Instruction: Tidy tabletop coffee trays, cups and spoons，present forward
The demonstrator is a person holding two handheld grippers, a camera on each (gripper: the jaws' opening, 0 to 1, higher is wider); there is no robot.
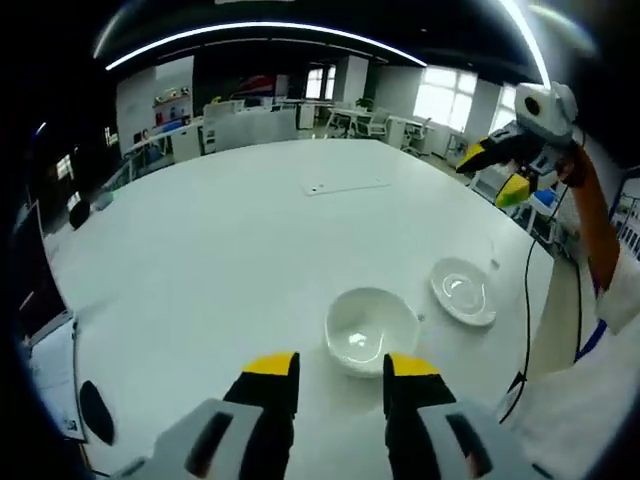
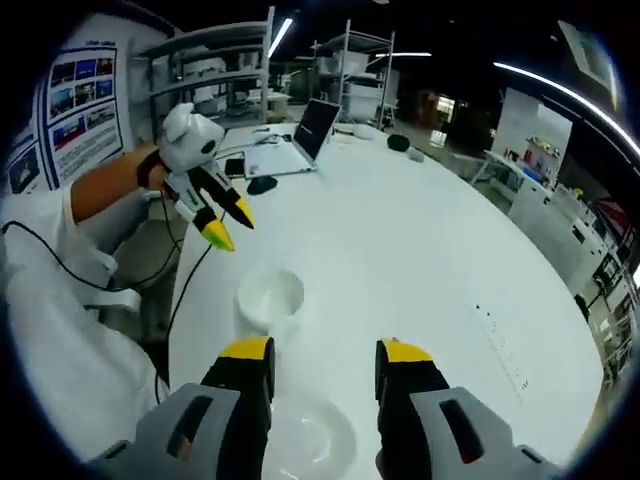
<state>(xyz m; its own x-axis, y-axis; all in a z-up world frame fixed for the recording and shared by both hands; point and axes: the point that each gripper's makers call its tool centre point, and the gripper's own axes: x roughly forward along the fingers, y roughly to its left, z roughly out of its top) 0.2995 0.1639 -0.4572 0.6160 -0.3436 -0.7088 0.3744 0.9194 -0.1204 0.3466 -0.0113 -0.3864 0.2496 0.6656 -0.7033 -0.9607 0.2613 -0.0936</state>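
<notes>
A white cup [image 1: 370,330] stands on the white table [image 1: 220,250] just beyond my left gripper [image 1: 340,372], which is open with nothing between its fingers. To the cup's right lies a white saucer [image 1: 463,290], apart from it. My right gripper [image 1: 498,172] hangs open in the air at the upper right, above the table's edge. In the right gripper view, the saucer [image 2: 318,438] lies low between the open jaws of my right gripper [image 2: 325,355], with the cup [image 2: 270,297] farther ahead. The left gripper [image 2: 228,224] hovers open beyond the cup.
A flat rectangular panel [image 1: 345,186] is set into the table's middle. An open laptop [image 2: 300,135], a mouse [image 2: 262,184] and small dark items sit at the table's far end. Shelving [image 2: 350,70] and desks stand behind. A person's sleeve [image 2: 60,320] and a cable [image 2: 185,290] run along the near edge.
</notes>
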